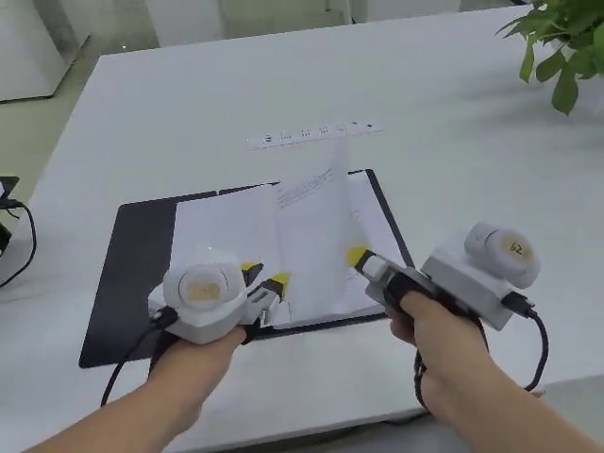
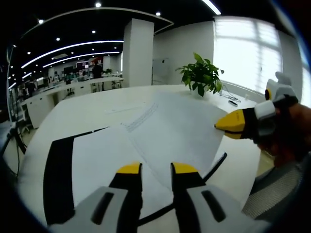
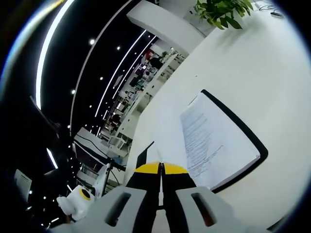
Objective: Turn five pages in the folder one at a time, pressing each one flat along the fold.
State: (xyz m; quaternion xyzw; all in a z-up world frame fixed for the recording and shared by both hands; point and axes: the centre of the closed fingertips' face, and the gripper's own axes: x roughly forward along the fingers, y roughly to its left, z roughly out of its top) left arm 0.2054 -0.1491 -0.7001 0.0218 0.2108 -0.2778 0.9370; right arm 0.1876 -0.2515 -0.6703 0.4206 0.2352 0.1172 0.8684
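Clamping the right claw (image 1: 357,257) on the near right edge of a single page (image 1: 311,226), yellow tips pressed together with the sheet caught between them, as seen in the right gripper view. Holding that page lifted off the right-hand stack (image 1: 373,219), standing steeply over the fold and leaning a little to the left. Poising the left claw (image 1: 266,277) with its tips apart and nothing between them, at the near edge of the folder (image 1: 142,269), just left of the fold, over the white left-hand sheet (image 1: 222,231); touching that sheet or clear of it, cannot tell. Pointing the two claws toward each other from either side of the raised page, near but apart. Resting the folder open and flat on the white worktop (image 1: 434,123), black inner cover bare at the left, printed text showing on the right-hand stack and on the raised page. Showing beyond the folder's far edge a white power strip (image 1: 316,134), well apart from the claws; at the far right corner, green plant leaves (image 1: 562,42); at the left edge of the worktop, a black cable (image 1: 26,247).
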